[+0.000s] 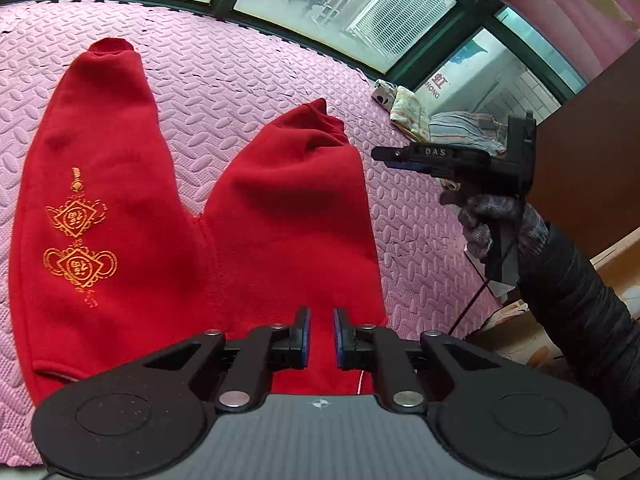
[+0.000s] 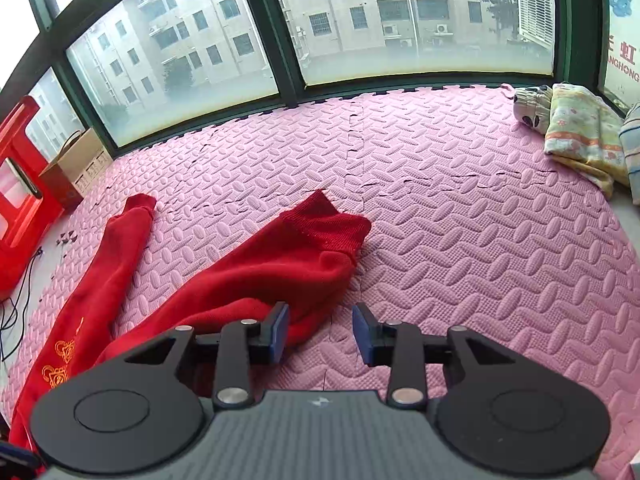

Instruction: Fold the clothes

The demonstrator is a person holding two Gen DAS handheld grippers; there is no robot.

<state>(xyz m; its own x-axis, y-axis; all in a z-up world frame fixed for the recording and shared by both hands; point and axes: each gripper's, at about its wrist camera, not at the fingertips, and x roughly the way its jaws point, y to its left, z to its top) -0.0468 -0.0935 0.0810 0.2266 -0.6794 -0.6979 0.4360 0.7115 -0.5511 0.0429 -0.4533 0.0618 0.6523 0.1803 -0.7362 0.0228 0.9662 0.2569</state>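
A: Where are the trousers?

B: The red trousers (image 1: pixel 120 208) lie flat on the pink mat (image 1: pixel 248 80), legs spread apart toward the window (image 2: pixel 180 40), gold print on one leg.

A: And the grippers?

B: The left gripper (image 1: pixel 321 336) hangs over the waist end, jaws a narrow gap apart, nothing between them. The right gripper (image 2: pixel 321 334) is spread wide and empty, over bare mat just beside one leg.

A: Anything crowding them?

B: Folded cloths (image 2: pixel 580 136) sit at the mat's far corner, well apart from the trousers. A red box (image 2: pixel 20 184) and a cardboard box (image 2: pixel 76 164) stand by the window, with cables (image 2: pixel 20 288) beside the mat.
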